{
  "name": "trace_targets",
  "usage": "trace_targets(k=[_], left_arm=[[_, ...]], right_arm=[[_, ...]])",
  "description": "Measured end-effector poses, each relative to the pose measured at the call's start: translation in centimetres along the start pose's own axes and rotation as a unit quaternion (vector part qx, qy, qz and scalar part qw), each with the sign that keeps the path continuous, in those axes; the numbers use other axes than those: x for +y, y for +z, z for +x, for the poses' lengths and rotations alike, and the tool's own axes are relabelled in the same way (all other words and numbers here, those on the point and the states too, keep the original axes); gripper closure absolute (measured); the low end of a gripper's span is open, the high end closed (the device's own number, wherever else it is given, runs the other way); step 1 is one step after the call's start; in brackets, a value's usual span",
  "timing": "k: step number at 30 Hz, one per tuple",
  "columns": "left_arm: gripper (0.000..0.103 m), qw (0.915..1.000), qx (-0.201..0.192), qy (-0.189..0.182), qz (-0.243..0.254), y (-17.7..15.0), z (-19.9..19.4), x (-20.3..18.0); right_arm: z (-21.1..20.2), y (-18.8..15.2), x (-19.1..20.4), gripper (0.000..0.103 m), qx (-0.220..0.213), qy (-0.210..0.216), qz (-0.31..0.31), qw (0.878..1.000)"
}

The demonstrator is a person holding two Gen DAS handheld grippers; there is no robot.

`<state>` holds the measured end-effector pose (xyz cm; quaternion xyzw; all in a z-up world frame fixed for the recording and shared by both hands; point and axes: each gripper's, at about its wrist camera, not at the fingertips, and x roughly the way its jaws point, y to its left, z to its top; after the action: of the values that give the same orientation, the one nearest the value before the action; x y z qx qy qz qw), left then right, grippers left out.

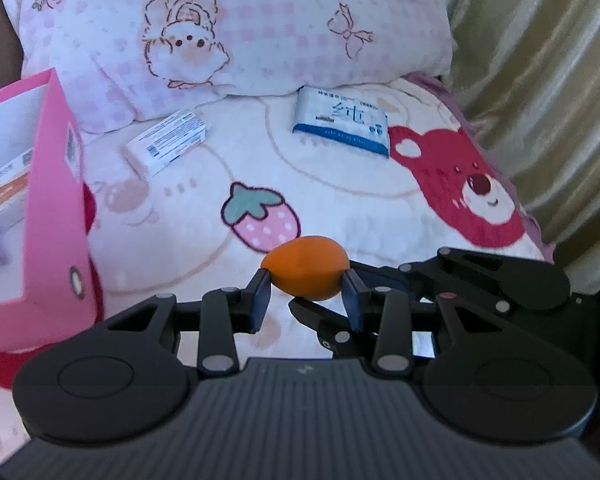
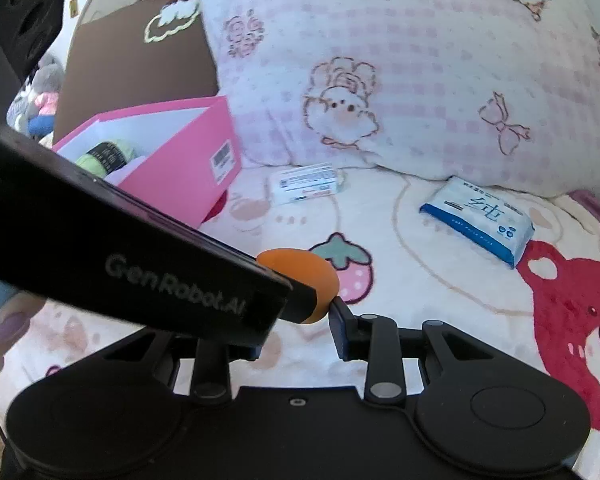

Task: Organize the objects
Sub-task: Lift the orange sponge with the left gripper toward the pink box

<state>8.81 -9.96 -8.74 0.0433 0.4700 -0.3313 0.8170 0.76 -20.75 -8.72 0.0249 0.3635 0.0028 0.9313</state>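
In the left wrist view, the left claw point(image 1: 306, 294) at lower centre is closed narrowly on an orange egg-shaped ball point(image 1: 305, 267), both blue pads pressed to its sides. Just right of it, part of the right claw reaches in beneath the ball.

In the right wrist view, the right claw point(image 2: 296, 320) is likewise nearly shut; its right pad touches the ball point(image 2: 300, 270), while the left claw's black body crosses the frame from the left and hides the other pad. A hand point(image 2: 4, 328) shows at the left edge.

Going left to right on the bed: a pink box point(image 1: 50, 208) open at the top with items inside, a small white carton point(image 1: 168, 140), a blue-and-white tissue pack point(image 1: 342, 122). They lie on a blanket point(image 1: 340, 208) printed with a strawberry and a red bear, below a pink checked pillow point(image 1: 260, 20). A gold curtain point(image 1: 548, 80) hangs at the right.
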Motion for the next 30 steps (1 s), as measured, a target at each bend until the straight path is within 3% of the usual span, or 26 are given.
trace_targets(k=[16, 30], left_arm=[[0.066, 0.9998, 0.002, -0.016, -0.007, -2.4, -5.6, 1.5], [0.066, 0.9994, -0.029, -0.016, -0.011, -3.4, -9.9, 2.7]], right_arm=[[-3.4, 0.7, 4.0, 0.066, 0.037, 0.016, -0.013, 0.999], [-5.6, 2.3, 7.0, 0.066, 0.029, 0.022, -0.032, 0.999]])
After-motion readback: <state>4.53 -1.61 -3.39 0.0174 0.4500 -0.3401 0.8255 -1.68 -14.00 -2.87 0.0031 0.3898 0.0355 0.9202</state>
